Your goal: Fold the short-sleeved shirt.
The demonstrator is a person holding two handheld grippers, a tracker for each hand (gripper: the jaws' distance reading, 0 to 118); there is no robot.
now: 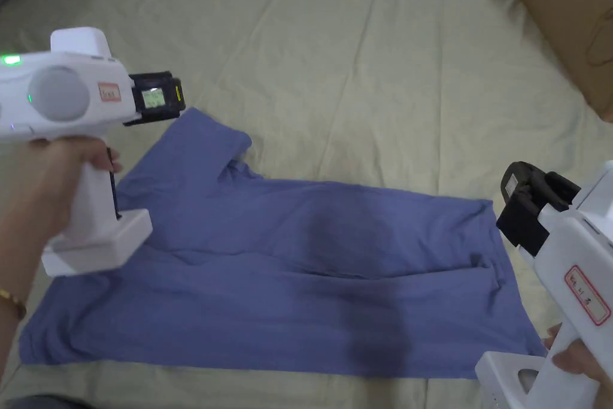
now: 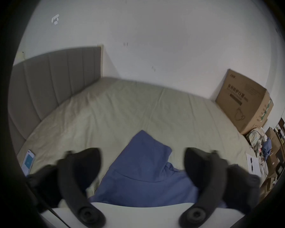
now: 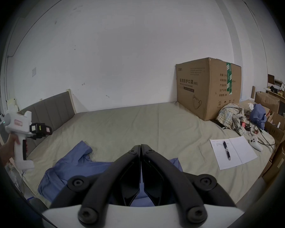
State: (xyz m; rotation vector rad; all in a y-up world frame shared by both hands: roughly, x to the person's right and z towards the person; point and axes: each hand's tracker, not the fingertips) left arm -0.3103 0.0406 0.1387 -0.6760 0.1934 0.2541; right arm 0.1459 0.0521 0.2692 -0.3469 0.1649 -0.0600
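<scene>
A blue short-sleeved shirt (image 1: 299,284) lies spread flat on the olive bed sheet (image 1: 371,69), collar end to the left and hem to the right. One sleeve (image 1: 203,141) sticks out toward the far left. My left gripper (image 1: 173,99) hovers above that sleeve; in the left gripper view (image 2: 141,151) its jaws stand wide apart with the sleeve (image 2: 145,162) below them, untouched. My right gripper (image 1: 515,200) is held just off the hem's far right corner. In the right gripper view (image 3: 141,146) its jaws meet with nothing between them, above the shirt (image 3: 69,165).
A large cardboard box (image 3: 207,86) stands at the bed's far right corner. Near it lie a heap of clothes (image 3: 232,114), a paper sheet with a pen (image 3: 232,151) and a white controller (image 3: 255,143). A phone (image 2: 28,160) lies by the grey headboard (image 2: 53,83).
</scene>
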